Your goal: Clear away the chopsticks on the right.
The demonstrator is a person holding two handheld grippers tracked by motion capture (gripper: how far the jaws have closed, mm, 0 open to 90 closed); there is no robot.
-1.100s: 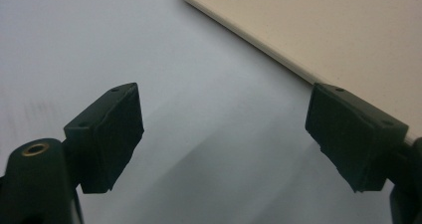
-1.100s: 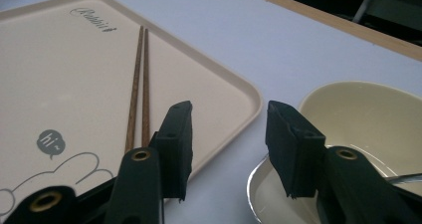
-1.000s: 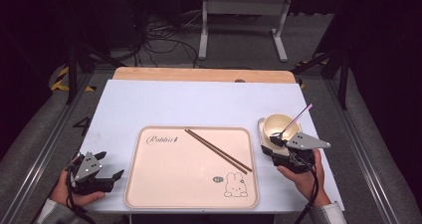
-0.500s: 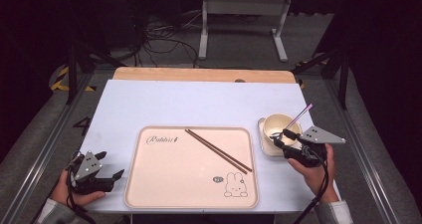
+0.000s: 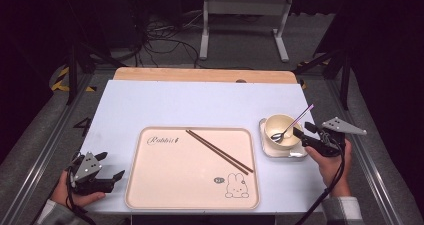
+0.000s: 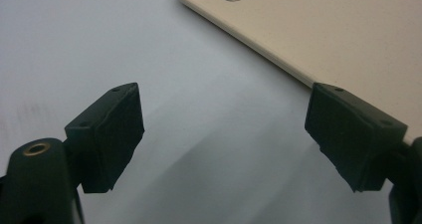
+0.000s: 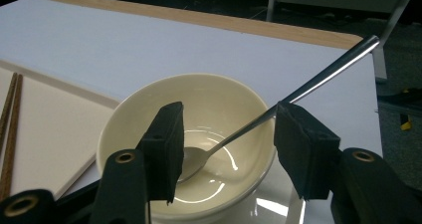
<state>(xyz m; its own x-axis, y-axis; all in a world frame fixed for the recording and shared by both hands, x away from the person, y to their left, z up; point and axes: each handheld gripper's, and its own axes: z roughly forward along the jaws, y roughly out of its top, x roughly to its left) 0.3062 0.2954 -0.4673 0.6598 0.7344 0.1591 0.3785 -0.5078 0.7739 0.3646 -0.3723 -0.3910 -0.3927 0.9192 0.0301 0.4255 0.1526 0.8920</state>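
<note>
Both grippers' fingers gape empty: right gripper (image 7: pixel 226 149) facing the spooned bowl (image 7: pixel 189 134), left gripper (image 6: pixel 224 139) beside the tray (image 6: pixel 318 30).

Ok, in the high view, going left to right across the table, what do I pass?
Left gripper → tray → chopsticks → bowl with the spoon in it → right gripper, its jaws just opened, at the bowl's right side.
</note>
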